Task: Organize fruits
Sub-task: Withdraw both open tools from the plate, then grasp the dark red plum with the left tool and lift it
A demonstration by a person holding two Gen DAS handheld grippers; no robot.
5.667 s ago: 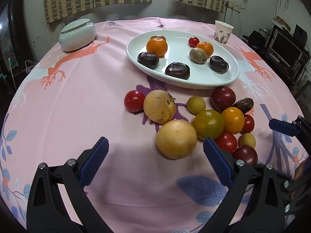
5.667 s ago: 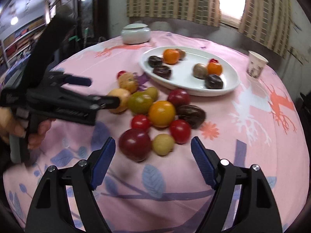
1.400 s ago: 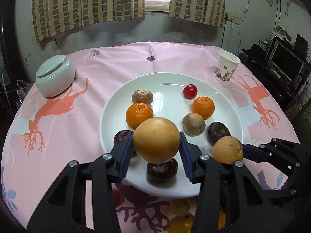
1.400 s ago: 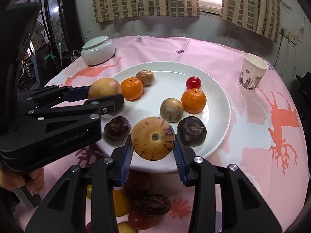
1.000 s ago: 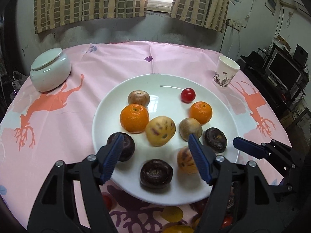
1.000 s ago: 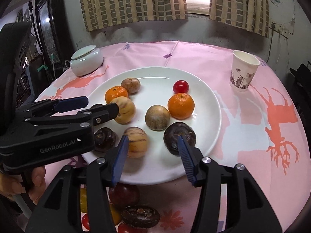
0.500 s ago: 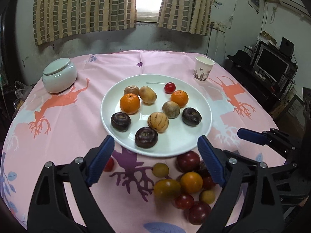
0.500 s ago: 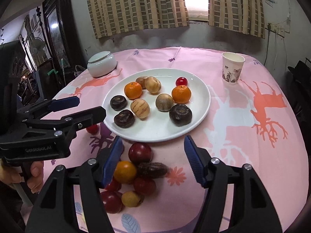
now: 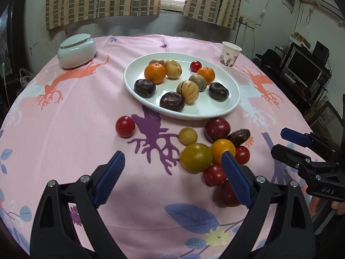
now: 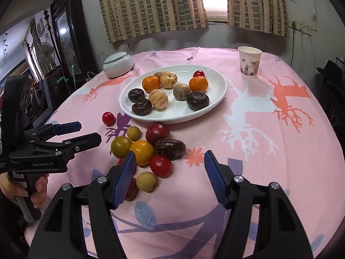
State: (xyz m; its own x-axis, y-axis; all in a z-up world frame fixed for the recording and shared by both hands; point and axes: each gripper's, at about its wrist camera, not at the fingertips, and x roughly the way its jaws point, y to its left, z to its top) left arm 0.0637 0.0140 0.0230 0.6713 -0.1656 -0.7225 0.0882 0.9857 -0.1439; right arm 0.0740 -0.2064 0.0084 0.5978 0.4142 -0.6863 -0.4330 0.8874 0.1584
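A white oval plate [image 9: 207,105] [image 10: 179,112] holds oranges, two striped pale melons, dark purple fruits and a cherry tomato. Nearer me, loose fruits lie on the pink cloth: a green-yellow tomato [image 9: 196,157] [image 10: 120,146], an orange one [image 9: 223,147], a dark red one [image 9: 217,128] and a lone red tomato [image 9: 125,126] to the left. My left gripper [image 9: 171,158] hovers short of this cluster, its jaws opening with nothing between them. My right gripper [image 10: 169,155] stands open above the cluster's right side, gripping nothing. Its left finger hides part of the fruits.
A lidded ceramic jar [image 9: 76,50] stands at the back left and a paper cup [image 10: 249,64] at the back right. A hand [image 10: 38,185] holds the left gripper's handle. Dark furniture and a monitor [image 9: 304,69] stand beyond the round table's edge.
Both grippers released their pale fruits onto the plate, opened wider and pulled back toward the near edge. The plate now lies farther off and the loose cluster has come into view.
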